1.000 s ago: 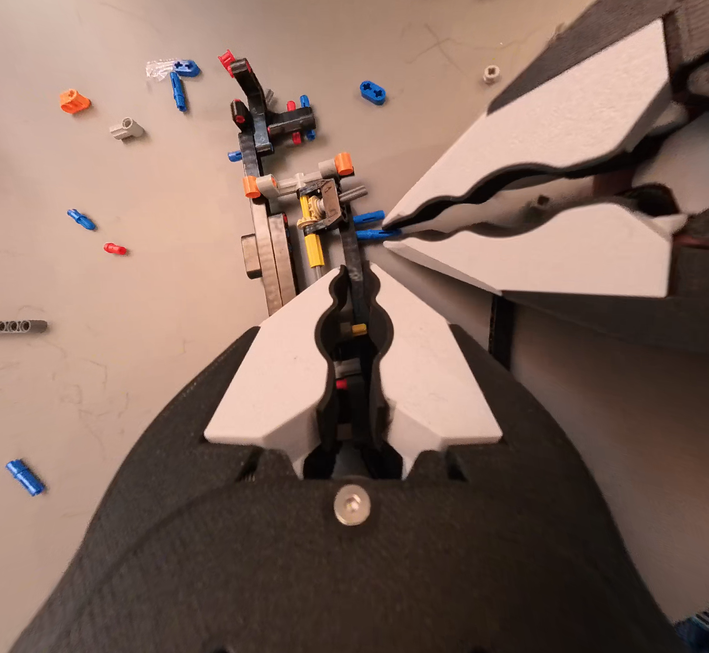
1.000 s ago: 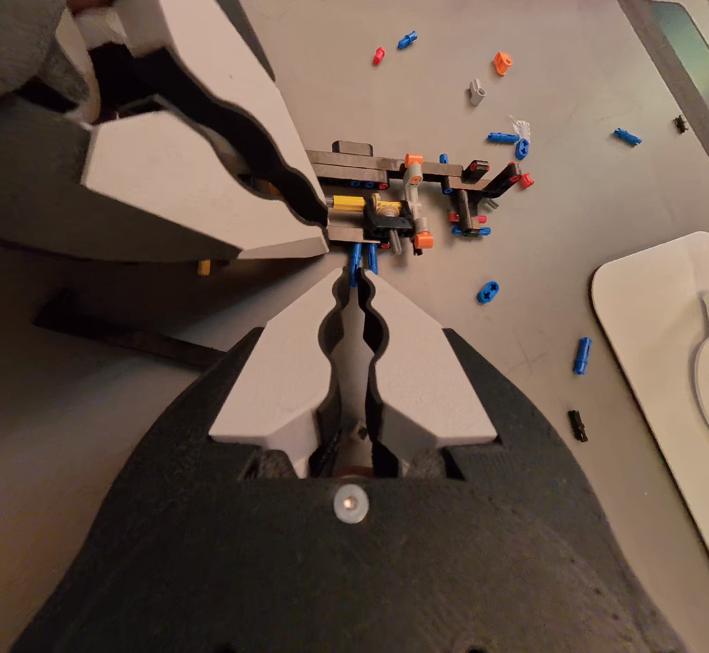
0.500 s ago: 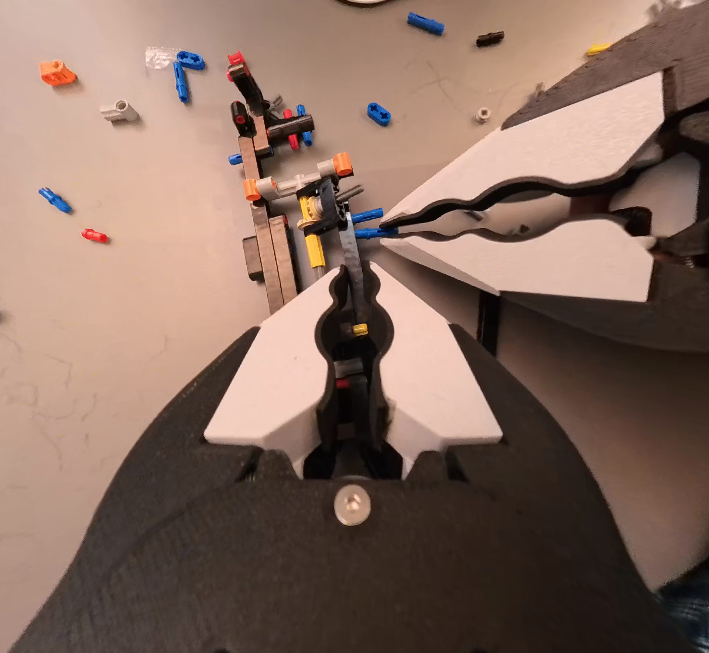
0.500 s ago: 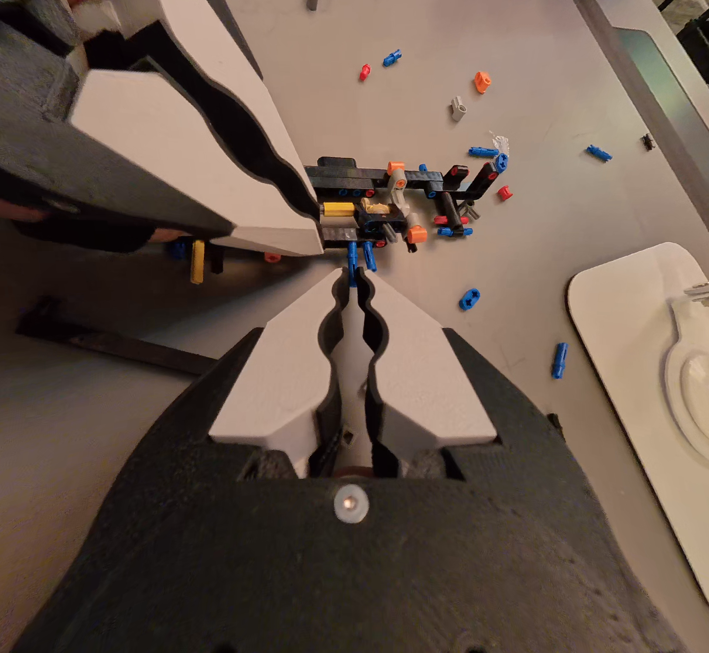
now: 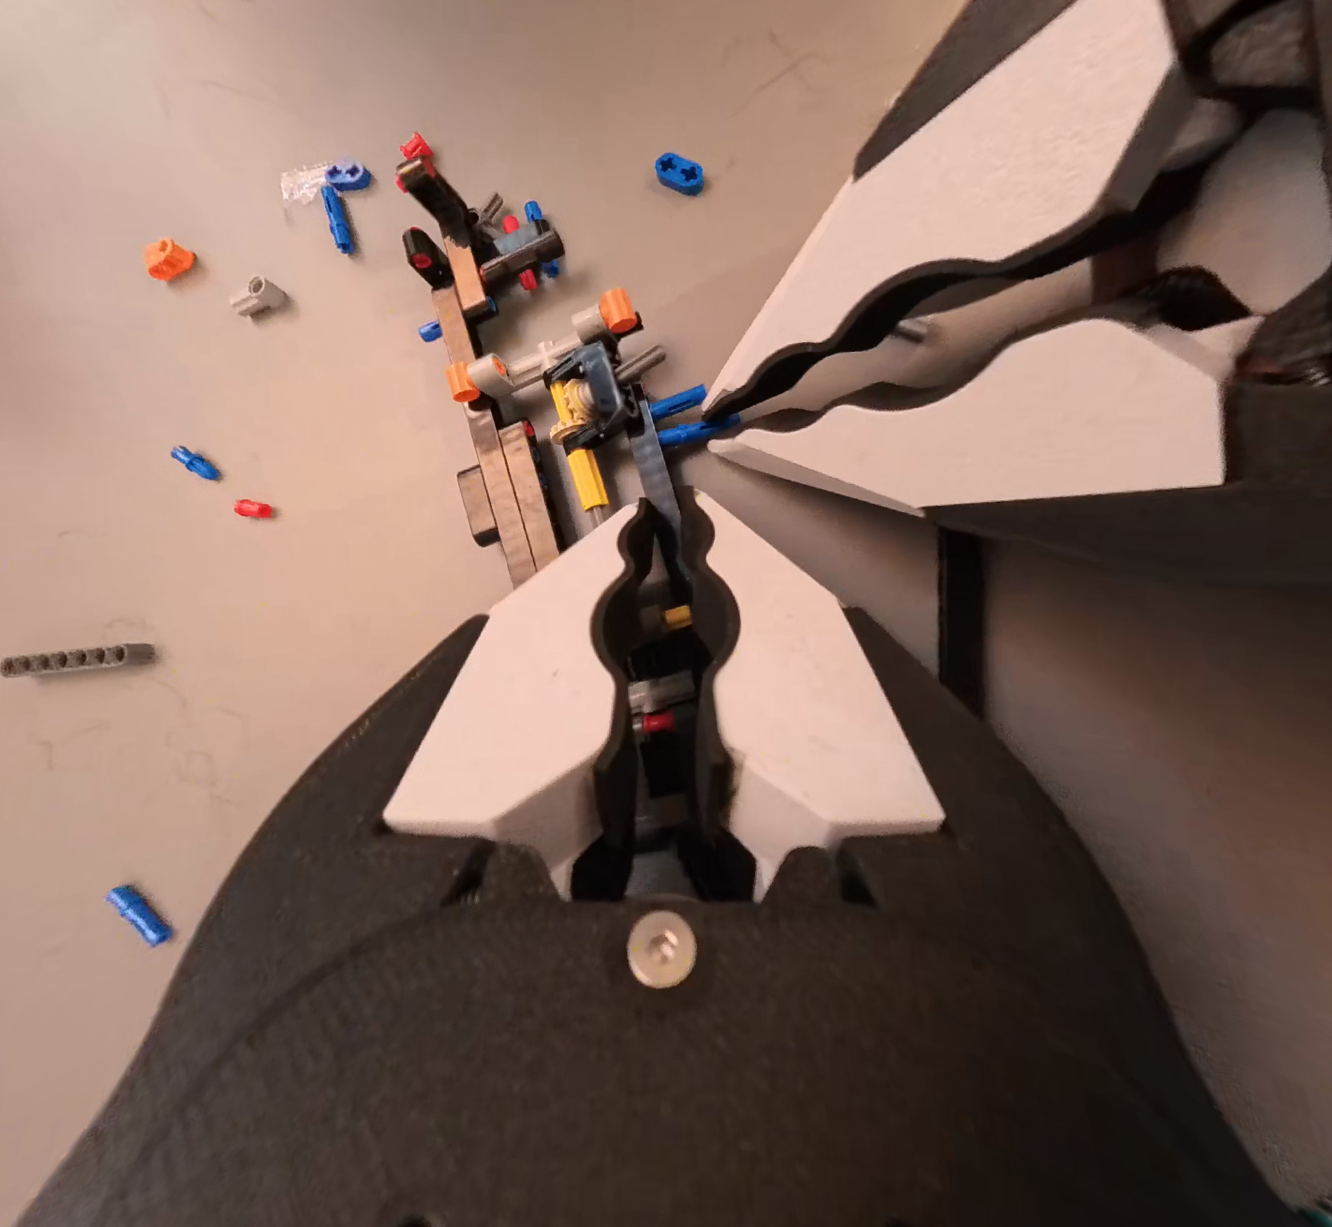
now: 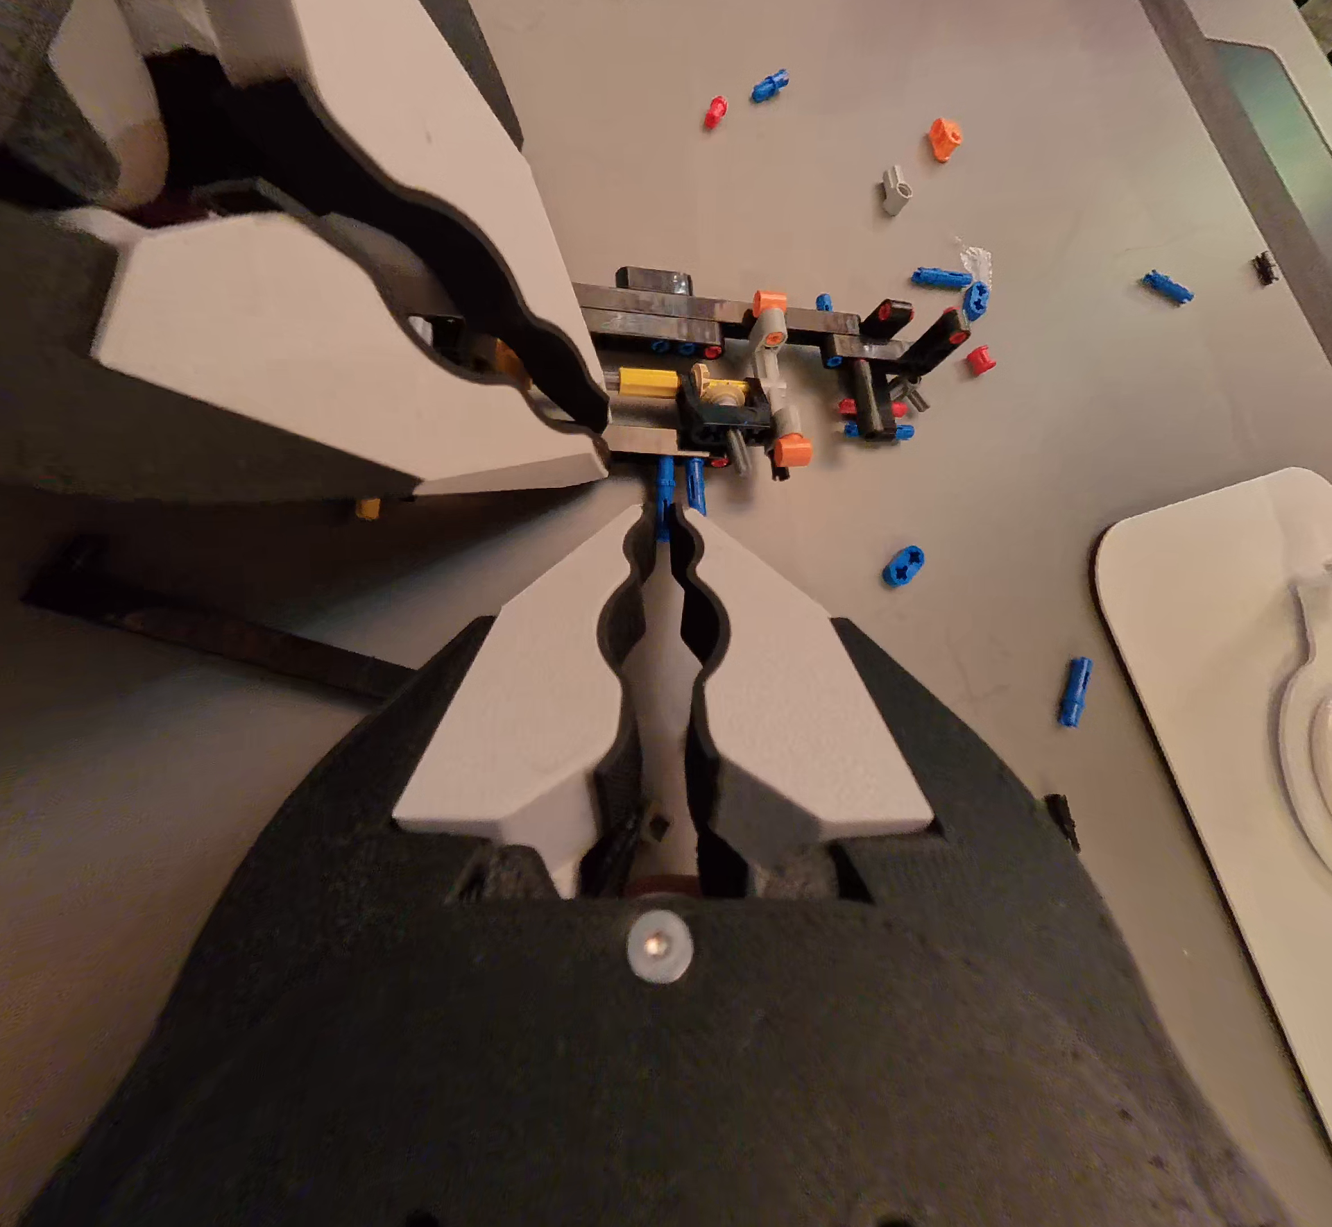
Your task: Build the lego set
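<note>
The build is judged to be partly complete — one subassembly exists, and many parts are lying loose on the grey table (image 5: 504, 39).

At the far left of the left wrist view, a grey perforated beam (image 5: 78, 659) is lying unused, and loose blue pins (image 5: 138, 914), a red pin (image 5: 252, 508), an orange connector (image 5: 168, 257) and a grey connector (image 5: 257, 295) are scattered well apart from the model.

Toward the centre, the lego assembly (image 5: 504, 414) is being held: dark beams are joined side by side, with orange bushes, a yellow axle sleeve and a tan gear already fitted. The near end of the assembly is being pinched by the left gripper (image 5: 667, 514), whose jaws are pressed onto a dark beam.

To the right, a blue pin (image 6: 664, 493) is being gripped at its tail by the right gripper (image 6: 662, 522); the jaws are clamped narrowly on it. The pin's far end is meeting the side of the assembly, just beside a second blue pin (image 6: 695, 482) already projecting there. How deep either pin is seated cannot be told.

Farther right, a blue two-hole liftarm (image 6: 902, 566) and further pins are waiting — considerable assembly work is judged to be remaining. A white board (image 6: 1189, 615) is lying at the table's right edge.
</note>
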